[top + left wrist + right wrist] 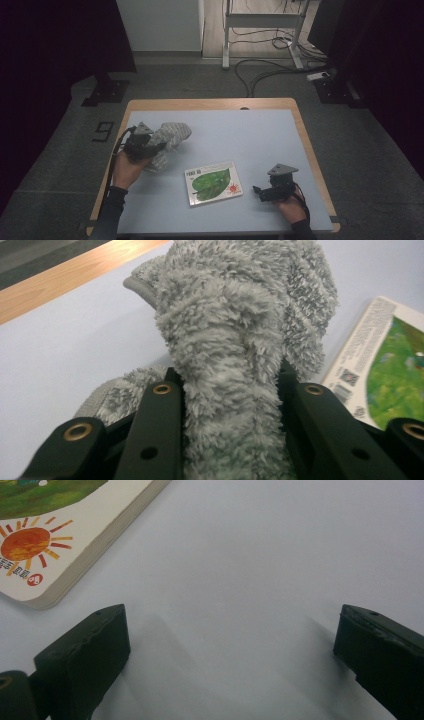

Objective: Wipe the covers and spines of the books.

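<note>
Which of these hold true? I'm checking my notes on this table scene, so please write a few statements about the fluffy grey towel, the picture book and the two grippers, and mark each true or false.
1. The left gripper is shut on the fluffy grey towel. True.
2. The right gripper holds the white picture book with a green leaf and an orange sun on its cover. False: its jaws stand wide apart with nothing between them, beside the book.
3. The book lies flat on the light blue table top, between the two grippers. True.
4. The towel is draped over the book. False: towel and book lie apart.
5. The right gripper's jaws are open. True.
</note>
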The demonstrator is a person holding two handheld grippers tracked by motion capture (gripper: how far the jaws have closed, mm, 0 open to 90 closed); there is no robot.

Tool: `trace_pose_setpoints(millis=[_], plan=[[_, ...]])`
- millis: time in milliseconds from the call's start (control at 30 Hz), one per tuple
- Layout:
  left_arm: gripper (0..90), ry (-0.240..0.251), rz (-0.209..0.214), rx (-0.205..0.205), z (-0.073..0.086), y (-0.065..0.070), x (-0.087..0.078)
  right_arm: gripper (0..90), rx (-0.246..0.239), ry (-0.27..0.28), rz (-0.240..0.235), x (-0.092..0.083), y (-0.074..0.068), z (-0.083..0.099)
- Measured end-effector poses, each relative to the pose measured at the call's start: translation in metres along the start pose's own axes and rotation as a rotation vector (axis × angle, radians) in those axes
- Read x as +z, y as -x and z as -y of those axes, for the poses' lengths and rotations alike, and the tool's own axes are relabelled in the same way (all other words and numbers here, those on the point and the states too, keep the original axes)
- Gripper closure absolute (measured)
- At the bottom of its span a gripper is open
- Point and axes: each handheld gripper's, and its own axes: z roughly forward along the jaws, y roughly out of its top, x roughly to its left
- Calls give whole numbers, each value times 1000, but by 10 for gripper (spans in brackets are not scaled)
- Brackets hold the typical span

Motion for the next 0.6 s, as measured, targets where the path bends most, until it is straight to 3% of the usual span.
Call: trace_pose_setpoints(millis=[267, 600], plan=[[680, 1, -39, -61, 19, -23, -4, 11, 0, 0, 0, 0, 0, 0], [680, -18, -61, -120, 46, -39, 11, 10, 0, 0, 0, 0, 0, 0]])
